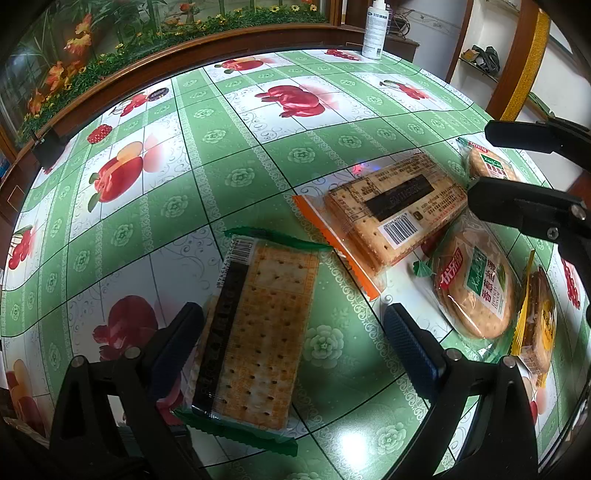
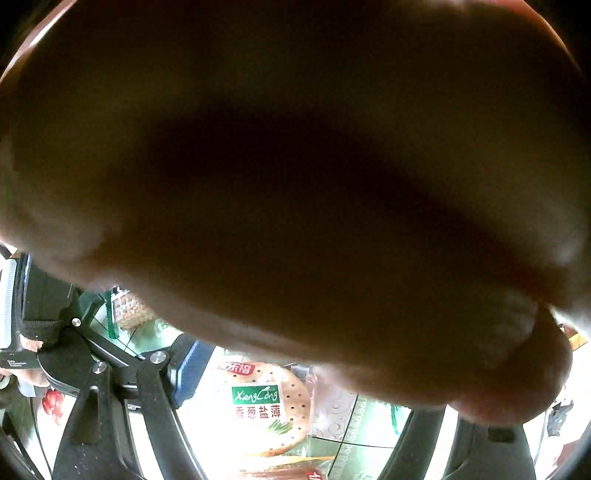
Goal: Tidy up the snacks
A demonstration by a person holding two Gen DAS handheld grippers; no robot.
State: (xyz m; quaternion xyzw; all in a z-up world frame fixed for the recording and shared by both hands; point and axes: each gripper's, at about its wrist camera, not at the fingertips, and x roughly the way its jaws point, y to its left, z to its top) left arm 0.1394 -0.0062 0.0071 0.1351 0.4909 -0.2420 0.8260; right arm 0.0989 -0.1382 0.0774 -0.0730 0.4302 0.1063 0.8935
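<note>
A green-edged pack of square crackers point(image 1: 258, 325) lies flat on the flowered tablecloth point(image 1: 221, 147), between the fingers of my left gripper point(image 1: 291, 314). Its left finger stands against the pack's edge and the right finger is well clear, so the jaws are open. My right gripper point(image 1: 484, 164) reaches in from the right, fingers apart around a small round cracker pack point(image 1: 480, 158). In the right wrist view that round pack point(image 2: 266, 406) lies between the fingers of the right gripper point(image 2: 306, 384), with a gap on its right side. A dark blurred shape close to the lens hides the rest.
An orange-edged pack of square crackers point(image 1: 391, 210), a larger round cracker pack point(image 1: 476, 284) and a yellow-edged pack point(image 1: 539, 317) lie together at the right. A white bottle point(image 1: 376, 29) stands at the table's far edge. A wooden ledge with artificial flowers point(image 1: 110, 66) runs behind.
</note>
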